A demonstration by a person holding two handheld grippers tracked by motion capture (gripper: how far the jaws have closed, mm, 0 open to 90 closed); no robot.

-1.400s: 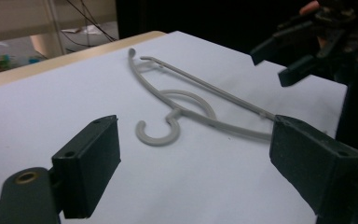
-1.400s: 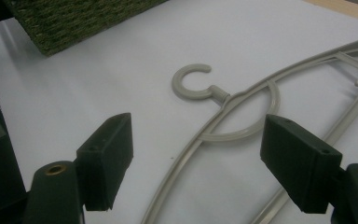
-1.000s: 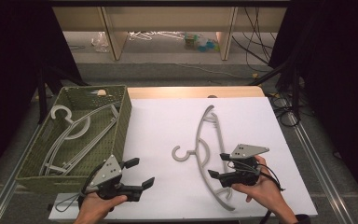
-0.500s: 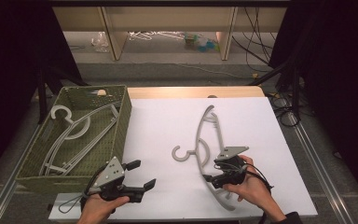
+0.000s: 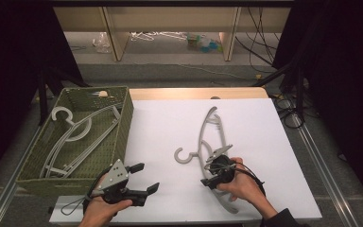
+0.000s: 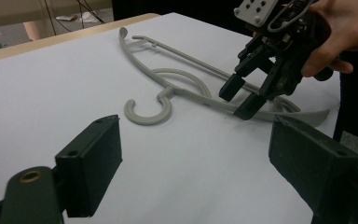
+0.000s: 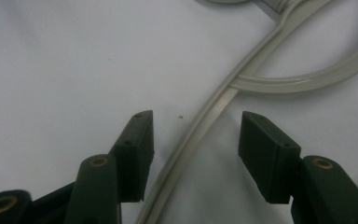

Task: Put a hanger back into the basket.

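Right gripper (image 5: pixel 210 176): fingers have just been closing and straddle the grey hanger's (image 5: pixel 211 142) arm, not yet pressing it. Left gripper (image 5: pixel 144 178): fingers wide apart, holding nothing, above the white counter (image 5: pixel 170 123).

From the high view my right hand (image 5: pixel 244 185) covers the stretch of the grey hanger (image 5: pixel 211 137) under the right tool (image 5: pixel 207 178); the right tool view cuts the hanger off at its top and bottom edges; clutter on the floor past the table's far edge is too small to identify.
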